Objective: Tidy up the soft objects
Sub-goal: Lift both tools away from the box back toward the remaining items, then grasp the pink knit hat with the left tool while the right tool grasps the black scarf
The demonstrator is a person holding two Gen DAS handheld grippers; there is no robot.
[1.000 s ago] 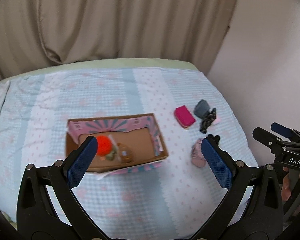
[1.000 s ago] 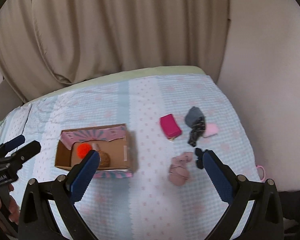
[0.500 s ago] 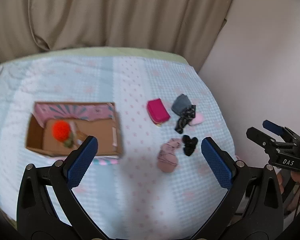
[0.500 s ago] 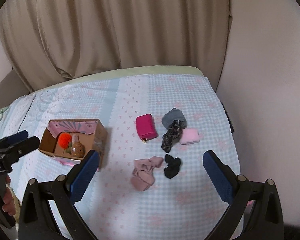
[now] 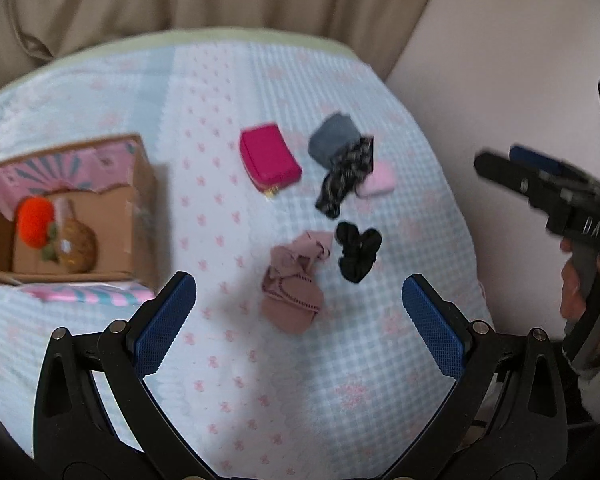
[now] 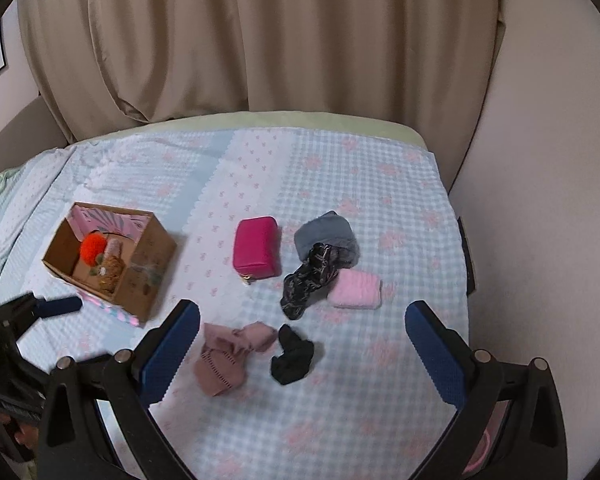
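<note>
Both cameras have swung rightward over the bed (image 6: 340, 168): the cardboard box (image 5: 140, 216), earlier between the left hand-held gripper's (image 5: 300, 312) fingers, now sits off to its left. Ahead of both wide-spread, empty jaws lies the dusty-pink sock (image 5: 296, 284), the black scrunchie (image 6: 292, 356) beside it. Right hand-held gripper (image 6: 302, 348) likewise released; likely picking next.

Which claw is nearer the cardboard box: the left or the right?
Left. The left claw hangs just at the cardboard box, by its near corner. The right claw sits farther off, over the scattered soft items.
</note>
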